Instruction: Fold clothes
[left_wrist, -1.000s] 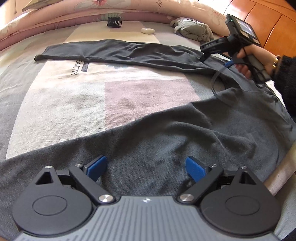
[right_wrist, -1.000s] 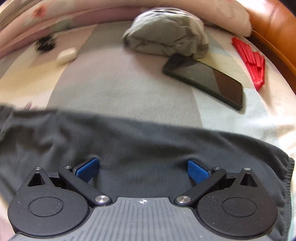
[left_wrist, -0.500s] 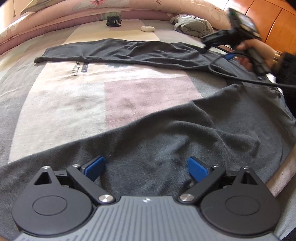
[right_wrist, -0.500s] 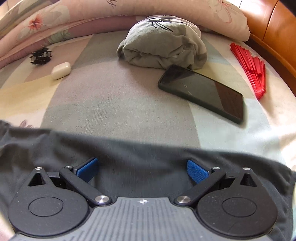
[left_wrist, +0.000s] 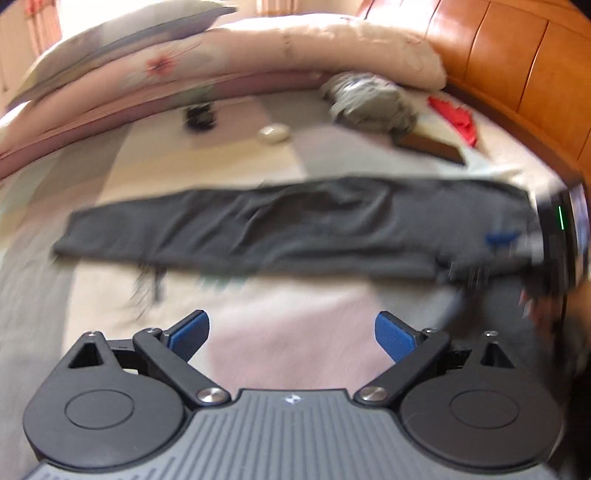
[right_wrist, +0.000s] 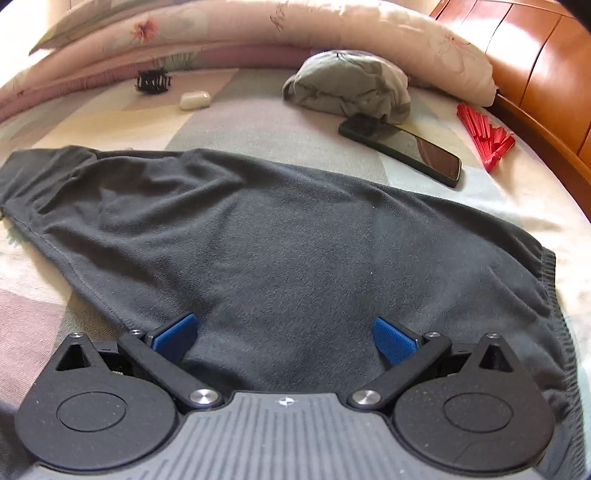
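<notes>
While the dark grey trousers (right_wrist: 295, 251) lie flat on the bed (right_wrist: 240, 122), the right gripper (right_wrist: 283, 338) is directly over their wide part. In the right wrist view the cloth fills the middle and lower frame and runs under both blue fingers (right_wrist: 393, 339), which stand wide apart and hold nothing. The ribbed waistband (right_wrist: 554, 295) is at the right edge of that frame, and one leg goes away to the upper left.

In the left wrist view, which is blurred, the left gripper (left_wrist: 291, 338) hangs over the bare bed sheet (left_wrist: 288, 325). Its fingers (left_wrist: 190, 332) are also wide apart and empty. The trouser leg (left_wrist: 288, 229) lies as a long band across the middle of this frame, from left to right, well ahead of the fingers and not touching them. The long axis of the leg is therefore crosswise to the left fingers. The right gripper (left_wrist: 554, 236) shows at the right edge of the same frame, at the waist end of the band.

I judge that the right gripper is the nearer one to the cloth, and the left one must travel forward to reach the leg before any fold. A grey bundle of cloth (right_wrist: 347, 88), a phone (right_wrist: 402, 151) and a red fan (right_wrist: 484, 136) lie beyond, in the upper right, clear of the trousers.
</notes>
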